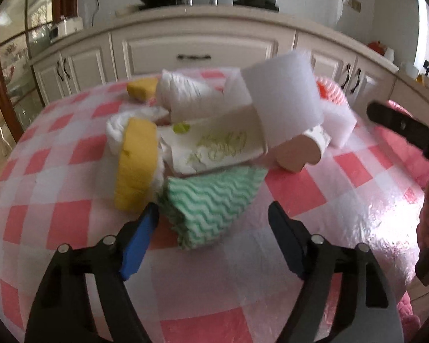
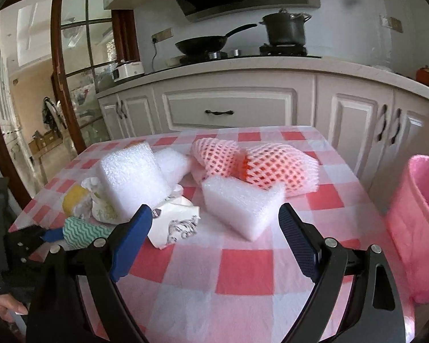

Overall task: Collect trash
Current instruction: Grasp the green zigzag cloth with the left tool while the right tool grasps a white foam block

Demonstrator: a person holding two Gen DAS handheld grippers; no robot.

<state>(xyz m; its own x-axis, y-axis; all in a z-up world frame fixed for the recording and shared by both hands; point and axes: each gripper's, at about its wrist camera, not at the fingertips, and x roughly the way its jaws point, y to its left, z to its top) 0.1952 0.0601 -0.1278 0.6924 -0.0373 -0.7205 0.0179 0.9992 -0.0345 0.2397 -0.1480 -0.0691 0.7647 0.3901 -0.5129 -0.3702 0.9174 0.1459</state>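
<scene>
The table with the pink-and-white checked plastic cloth (image 2: 243,268) has its free room at the near side: in both wrist views the squares in front of the trash pile are bare. Its right edge is just beside a bin lined with a pink plastic bag (image 2: 417,223), and past its far edge stand the cream kitchen cabinets (image 2: 228,108).

The left gripper (image 1: 213,214) has its blue-padded jaws apart. The folded green-and-white wavy cloth (image 1: 211,203) lies between them, but the pads do not press on it. The left pad is very near to the thick yellow sponge (image 1: 137,165), which stands on its edge.

The right gripper (image 2: 216,214) is also released, with nothing held. The white foam block with bubbly surface (image 2: 240,203) lies just ahead of the gap between its pads.

The trash is heaped in the middle of the table. There is a larger white foam block (image 2: 131,180), soft crumpled white paper with a printed pattern (image 2: 174,223), and the orange-pink foam net sleeves (image 2: 271,165) at the far side, with an open mesh texture.
</scene>
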